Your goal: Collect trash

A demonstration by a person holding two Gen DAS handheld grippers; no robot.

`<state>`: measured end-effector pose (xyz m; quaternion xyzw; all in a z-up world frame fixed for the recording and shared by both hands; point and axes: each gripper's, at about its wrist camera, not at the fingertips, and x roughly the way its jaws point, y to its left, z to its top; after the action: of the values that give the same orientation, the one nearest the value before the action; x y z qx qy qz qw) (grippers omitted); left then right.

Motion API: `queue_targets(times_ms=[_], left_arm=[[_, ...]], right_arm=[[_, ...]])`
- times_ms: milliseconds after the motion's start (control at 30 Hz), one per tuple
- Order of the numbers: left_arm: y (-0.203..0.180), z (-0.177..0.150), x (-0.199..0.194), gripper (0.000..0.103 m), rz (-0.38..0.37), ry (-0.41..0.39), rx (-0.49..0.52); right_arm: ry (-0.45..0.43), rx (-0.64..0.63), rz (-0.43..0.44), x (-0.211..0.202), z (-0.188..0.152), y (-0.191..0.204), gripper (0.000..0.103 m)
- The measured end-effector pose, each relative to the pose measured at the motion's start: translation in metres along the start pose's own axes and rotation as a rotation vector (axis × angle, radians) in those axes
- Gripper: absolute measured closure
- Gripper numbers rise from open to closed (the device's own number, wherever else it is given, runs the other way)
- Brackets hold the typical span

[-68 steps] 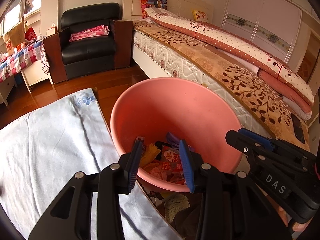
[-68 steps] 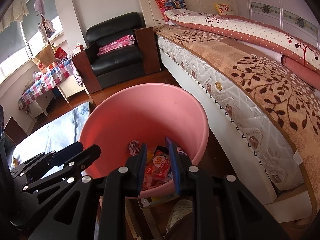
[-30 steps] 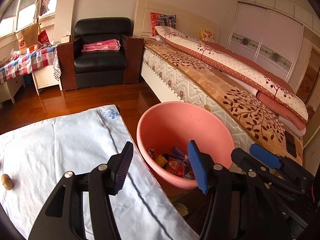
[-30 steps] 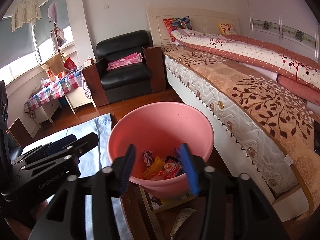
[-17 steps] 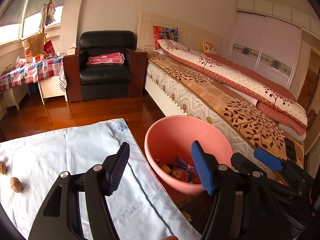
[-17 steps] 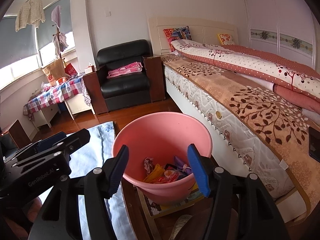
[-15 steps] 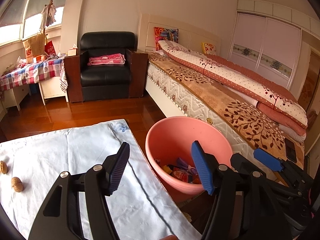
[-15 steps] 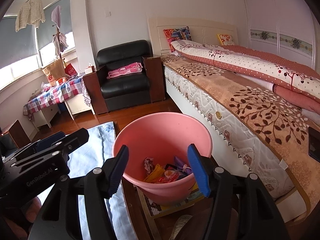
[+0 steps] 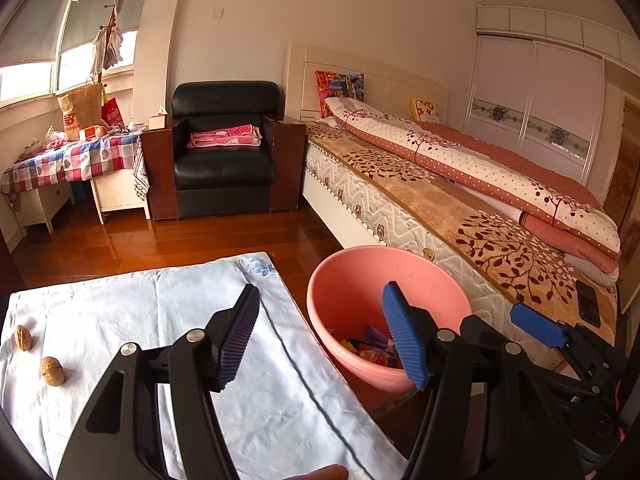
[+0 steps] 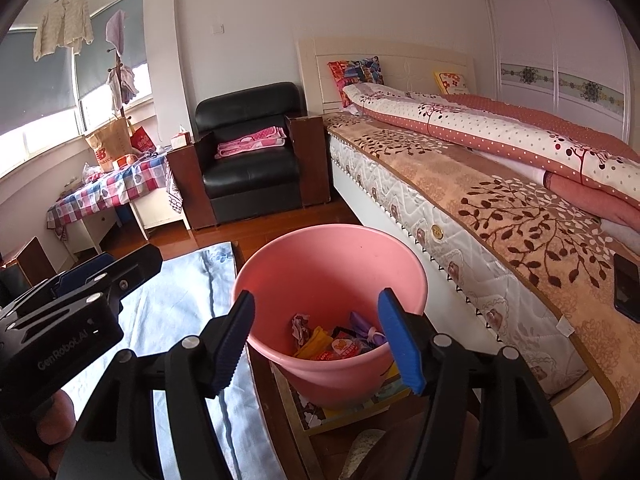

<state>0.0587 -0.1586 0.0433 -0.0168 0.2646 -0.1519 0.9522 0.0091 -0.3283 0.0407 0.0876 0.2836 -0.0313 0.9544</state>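
A pink bucket (image 9: 360,254) (image 10: 320,234) stands beside the table's right edge and holds several colourful wrappers (image 9: 372,346) (image 10: 336,342). My left gripper (image 9: 320,292) hangs open and empty over the table's light blue cloth (image 9: 140,320), its right finger in front of the bucket. My right gripper (image 10: 317,298) is above the bucket's near rim; its jaws are opening, with nothing between them. Two walnuts (image 9: 52,370) lie on the cloth at the far left. Each gripper shows at the edge of the other's view.
A bed (image 9: 440,184) with a dotted quilt runs along the right, close behind the bucket. A black armchair (image 9: 224,152) and a checked side table (image 9: 72,160) stand at the back. Wooden floor (image 9: 180,240) lies between. A phone (image 10: 628,280) rests on the bed.
Both grippers have drawn back and up from the bucket, which now looks smaller. Their jaws stand wider. The two walnuts have come into the left wrist view.
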Motion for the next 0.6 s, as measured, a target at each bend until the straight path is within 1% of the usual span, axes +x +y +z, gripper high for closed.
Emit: queue_targets(times_ms=[600], left_arm=[[0.0011,0.0007,-0.0057,0.039,0.009,-0.015,0.004]], right_arm=[[-0.003,0.003,-0.004,-0.0004,0.0018,-0.0016,0.039]])
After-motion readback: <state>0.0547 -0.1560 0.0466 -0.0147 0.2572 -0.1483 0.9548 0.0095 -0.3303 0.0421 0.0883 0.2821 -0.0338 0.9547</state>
